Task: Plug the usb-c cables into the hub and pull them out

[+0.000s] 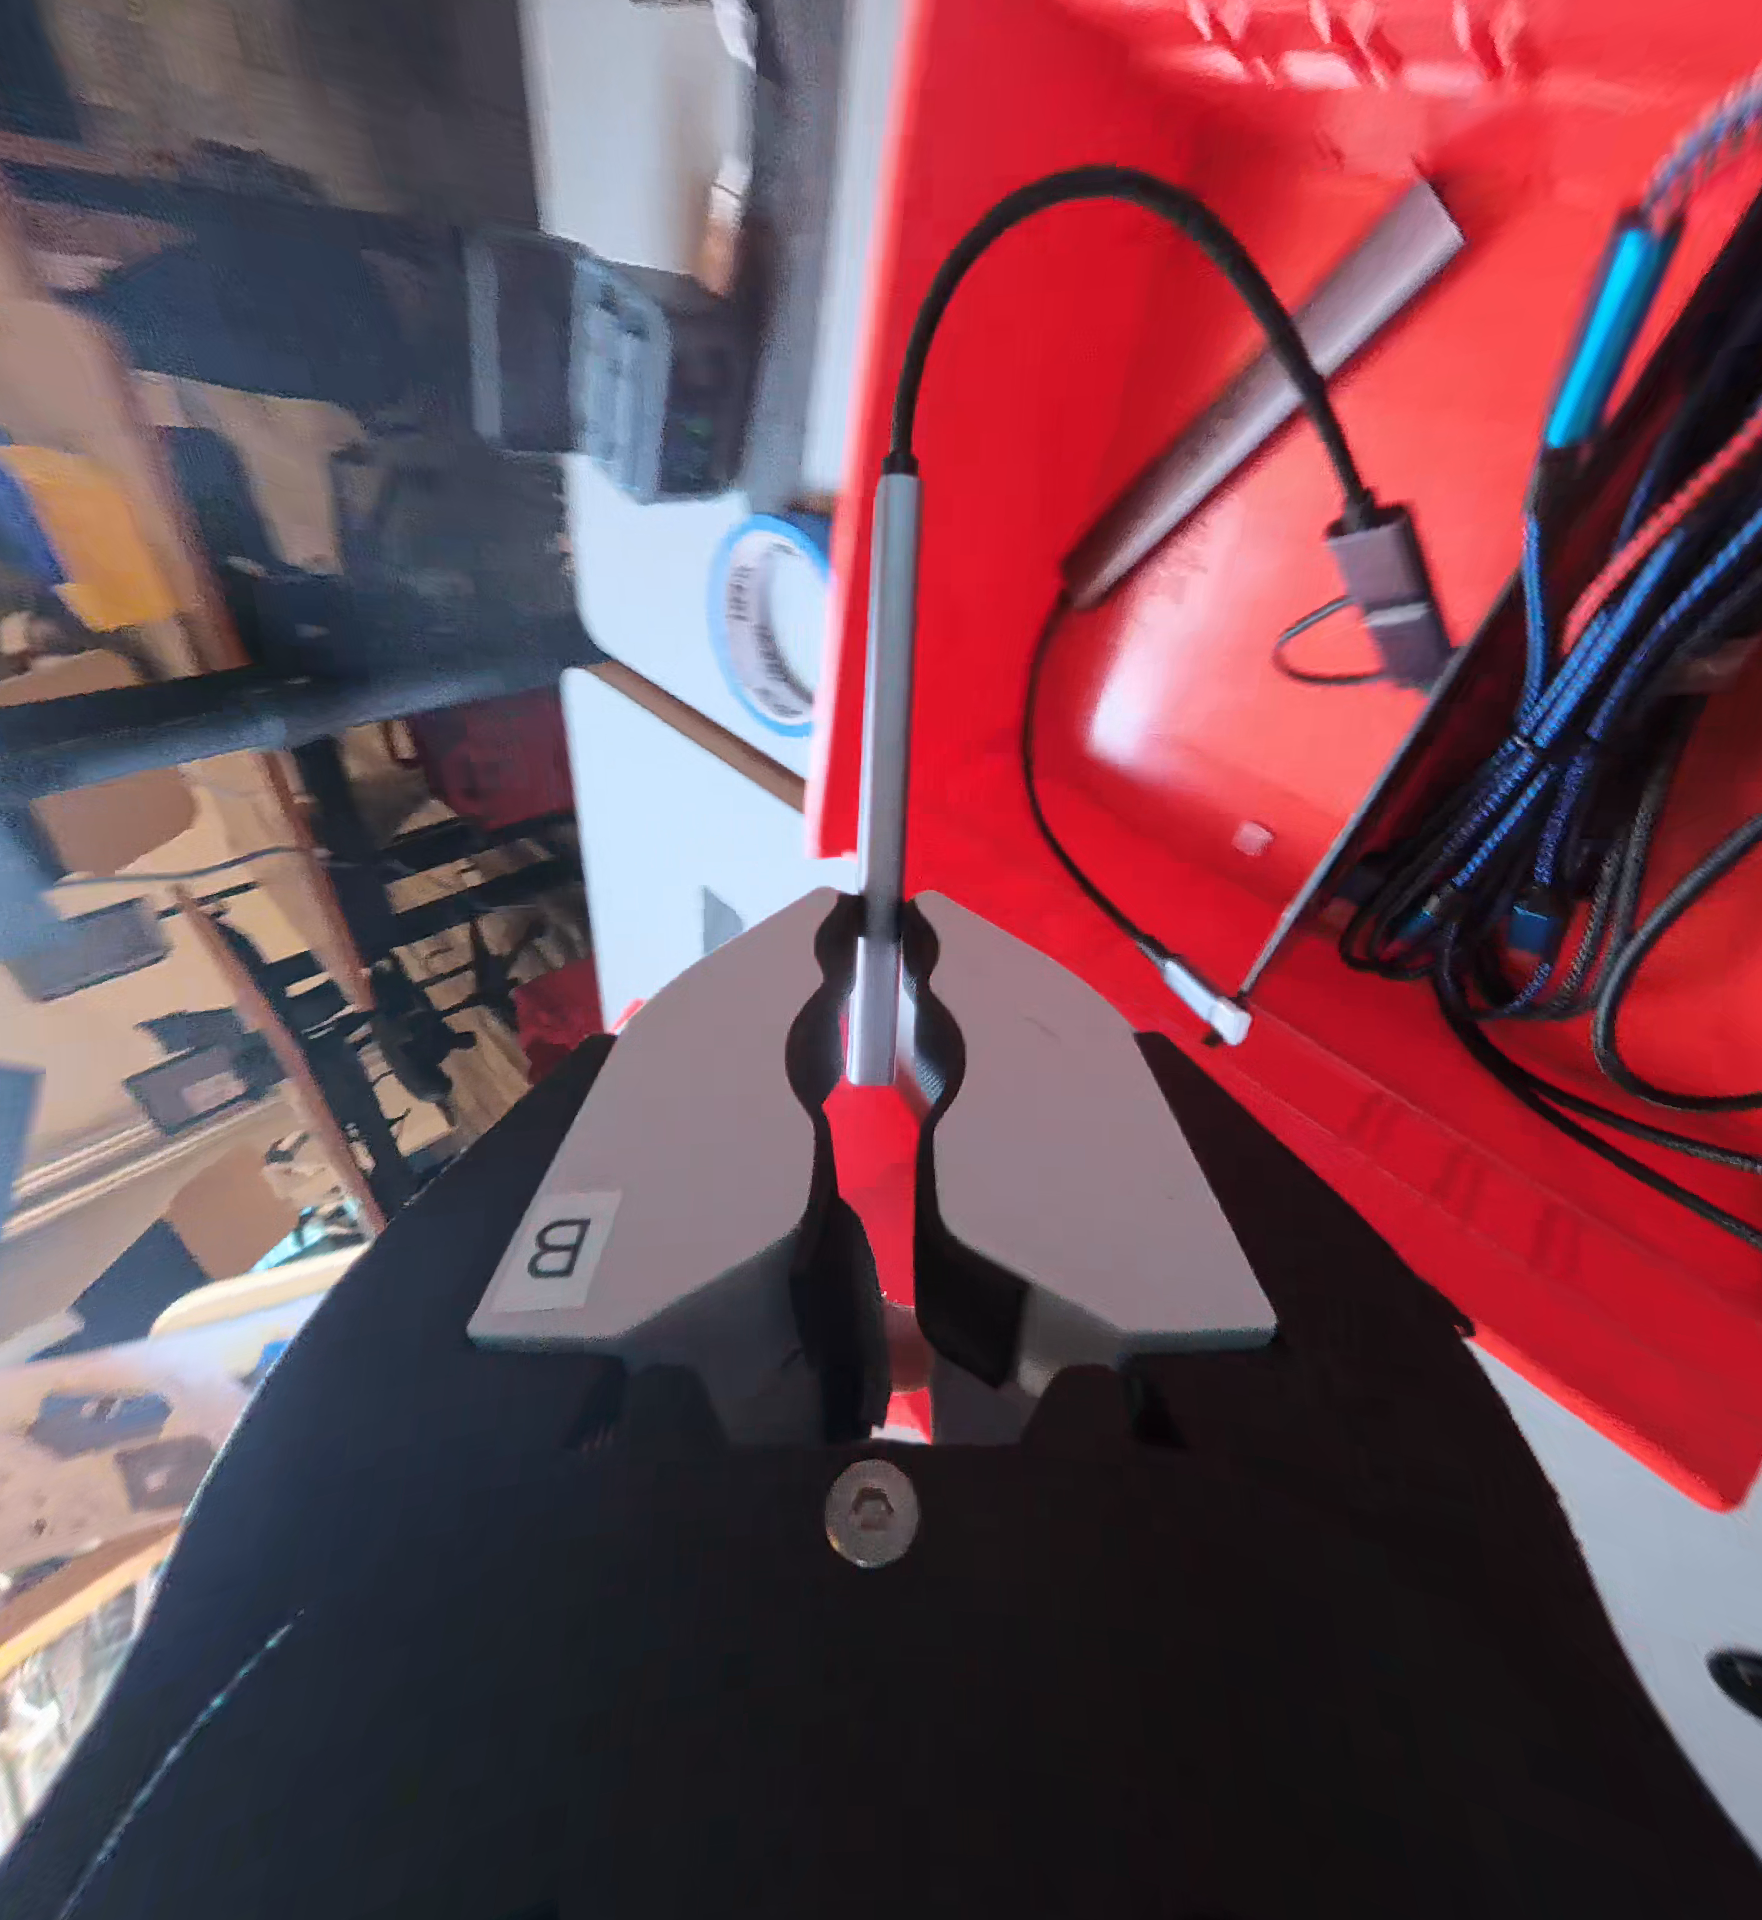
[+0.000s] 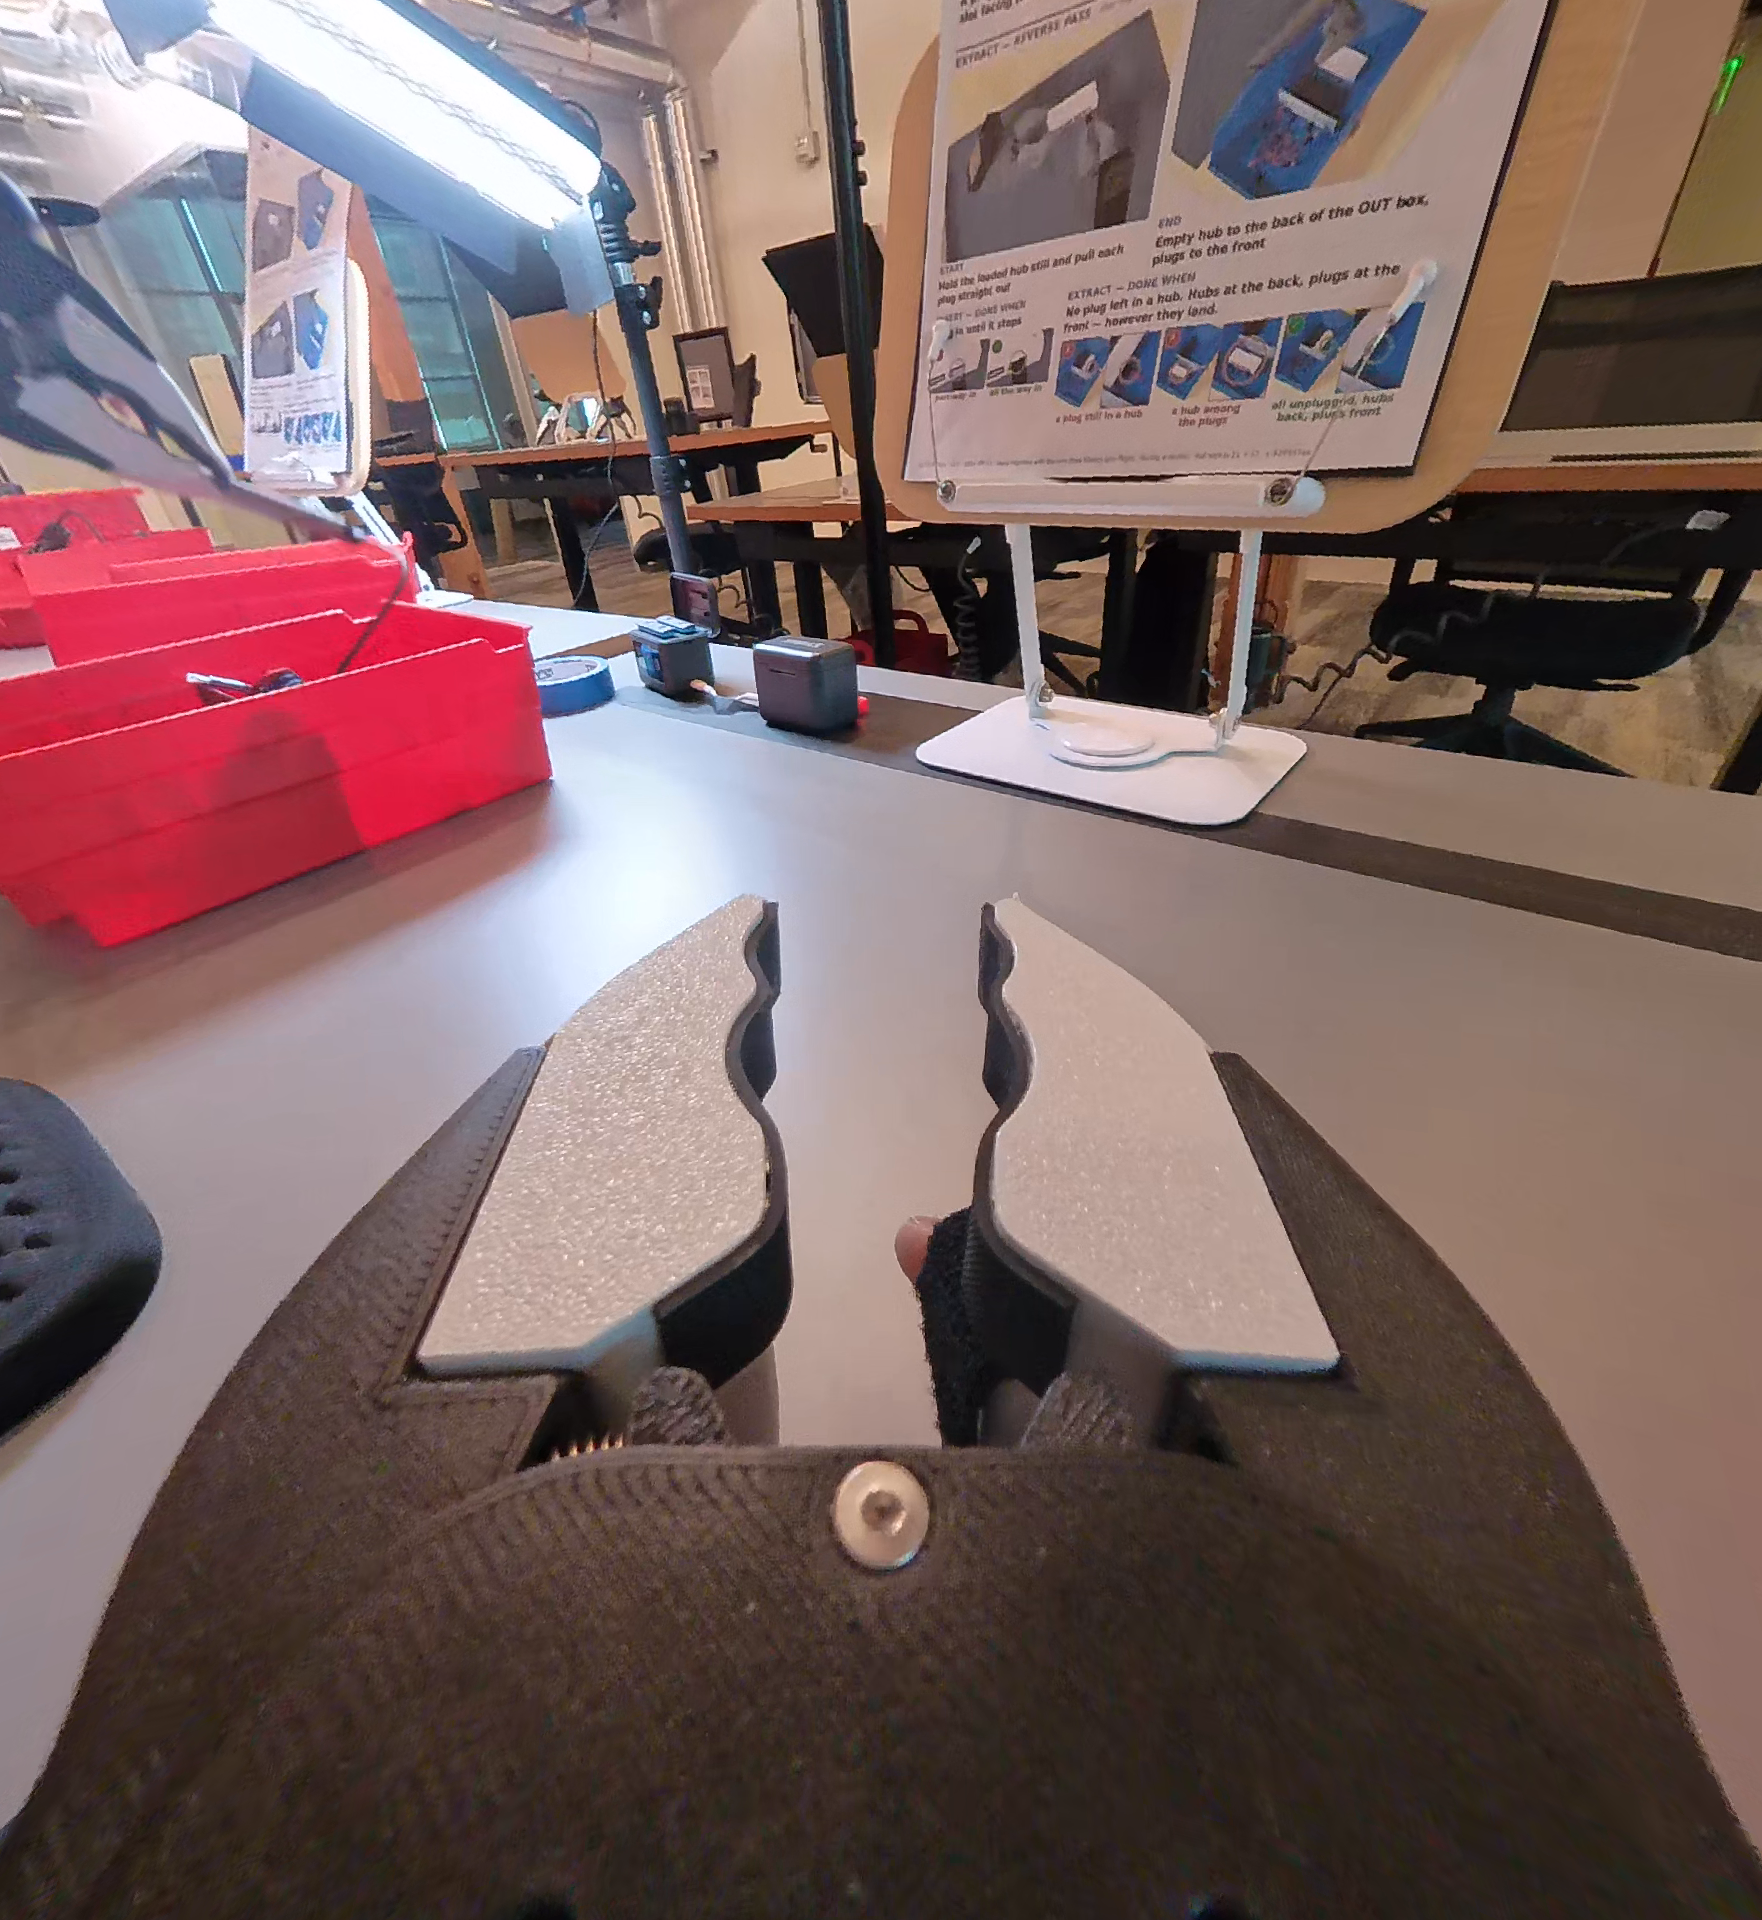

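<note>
Hub lifted, nothing plugged in yet.

Your left gripper is clamped on the near end of a slim silver hub, held over the red bin with its black lead arching back to a grey plug lying in the bin. A second hub rests on the bin floor, and the cables sit bundled in the next compartment, none visibly plugged in. Your right gripper hangs empty over the table, jaws apart. By my reckoning you're at the start: every insertion and every pull-out is left to do.
</note>
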### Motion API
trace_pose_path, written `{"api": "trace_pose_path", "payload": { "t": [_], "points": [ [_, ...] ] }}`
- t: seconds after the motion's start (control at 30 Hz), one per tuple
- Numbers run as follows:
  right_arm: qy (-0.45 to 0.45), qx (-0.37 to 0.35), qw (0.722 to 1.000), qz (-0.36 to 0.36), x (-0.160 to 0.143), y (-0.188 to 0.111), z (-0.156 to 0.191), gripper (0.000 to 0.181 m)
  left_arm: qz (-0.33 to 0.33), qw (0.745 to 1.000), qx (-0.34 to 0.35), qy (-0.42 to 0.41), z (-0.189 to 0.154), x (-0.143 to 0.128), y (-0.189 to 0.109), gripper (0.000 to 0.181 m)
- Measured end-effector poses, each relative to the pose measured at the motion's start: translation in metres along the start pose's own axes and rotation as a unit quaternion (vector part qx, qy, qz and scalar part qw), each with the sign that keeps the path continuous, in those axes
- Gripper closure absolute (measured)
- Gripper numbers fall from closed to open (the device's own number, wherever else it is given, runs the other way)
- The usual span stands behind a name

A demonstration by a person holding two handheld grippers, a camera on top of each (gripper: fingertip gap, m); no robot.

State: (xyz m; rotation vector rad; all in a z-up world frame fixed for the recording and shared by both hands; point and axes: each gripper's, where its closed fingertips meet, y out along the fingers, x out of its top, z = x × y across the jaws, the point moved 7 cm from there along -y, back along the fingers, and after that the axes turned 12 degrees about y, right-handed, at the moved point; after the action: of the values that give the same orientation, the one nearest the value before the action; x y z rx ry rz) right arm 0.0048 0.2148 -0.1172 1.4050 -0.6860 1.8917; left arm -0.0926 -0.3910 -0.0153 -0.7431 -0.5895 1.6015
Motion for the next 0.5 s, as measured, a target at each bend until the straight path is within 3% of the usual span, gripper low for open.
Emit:
{"api": "trace_pose_path", "payload": {
  "t": [0.03, 0.17, 0.3, 0.5],
  "points": [
    [0.001, 0.001, 1.0, 0.0, 0.0, 0.0, 0.0, 0.145, -0.009, 0.999, 0.028, -0.014, 0.006, 0.001, -0.012, 0.173],
    [0.002, 0.005, 1.0, -0.002, 0.001, -0.001, 0.002, 0.145, -0.06, 0.986, 0.13, -0.083, 0.026, 0.013, -0.056, 0.173],
    [0.001, 0.011, 1.0, -0.003, 0.001, -0.001, 0.005, 0.145, -0.1, 0.964, 0.199, -0.144, 0.034, 0.03, -0.079, 0.173],
    [-0.019, 0.027, 0.999, -0.003, 0.026, -0.003, 0.022, 0.144, -0.172, 0.945, 0.196, -0.199, 0.022, 0.083, -0.086, 0.173]
  ]
}}
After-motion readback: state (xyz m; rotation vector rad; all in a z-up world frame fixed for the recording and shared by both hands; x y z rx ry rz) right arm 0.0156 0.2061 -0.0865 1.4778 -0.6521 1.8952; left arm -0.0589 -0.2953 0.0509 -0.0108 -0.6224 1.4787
